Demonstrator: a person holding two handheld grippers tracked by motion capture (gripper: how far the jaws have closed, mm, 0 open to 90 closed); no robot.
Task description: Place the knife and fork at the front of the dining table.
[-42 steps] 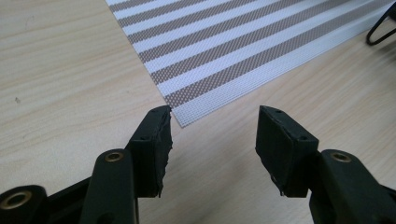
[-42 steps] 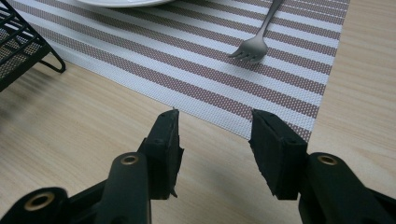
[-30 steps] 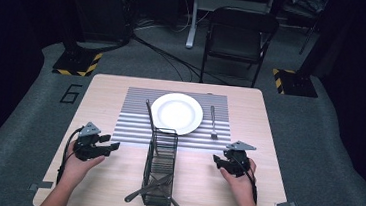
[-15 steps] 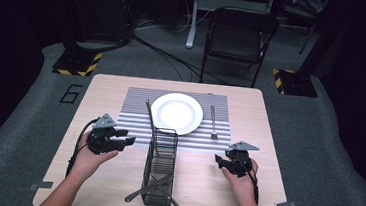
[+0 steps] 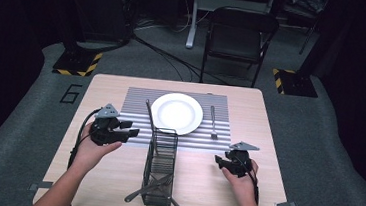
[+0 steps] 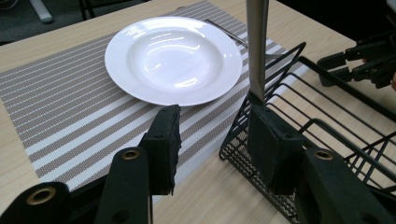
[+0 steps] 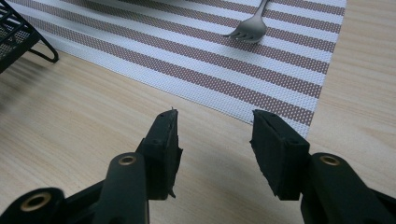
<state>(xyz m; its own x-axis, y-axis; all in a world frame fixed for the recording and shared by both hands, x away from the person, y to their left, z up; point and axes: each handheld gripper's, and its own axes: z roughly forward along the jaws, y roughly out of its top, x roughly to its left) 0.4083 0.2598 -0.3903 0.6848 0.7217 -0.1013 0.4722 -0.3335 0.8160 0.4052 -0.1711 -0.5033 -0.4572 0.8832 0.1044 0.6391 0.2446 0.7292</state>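
Both grippers gape wide beside the wire basket (image 5: 159, 166).
High view: left gripper (image 5: 127, 131) at the basket's 10 o'clock, right gripper (image 5: 217, 161) at its 3 o'clock, both above the surface (image 5: 213, 196). Left gripper view: jaws apart before plate (image 6: 173, 58) and basket corner. Right gripper view: jaws apart, fork (image 7: 252, 25) at 12 o'clock.

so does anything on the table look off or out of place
Yes, the wire basket. One utensil stands tilted out of its far end, leaning over the striped placemat beside the plate, and cutlery pokes out through its near end onto the table. The fork lies neatly right of the plate.
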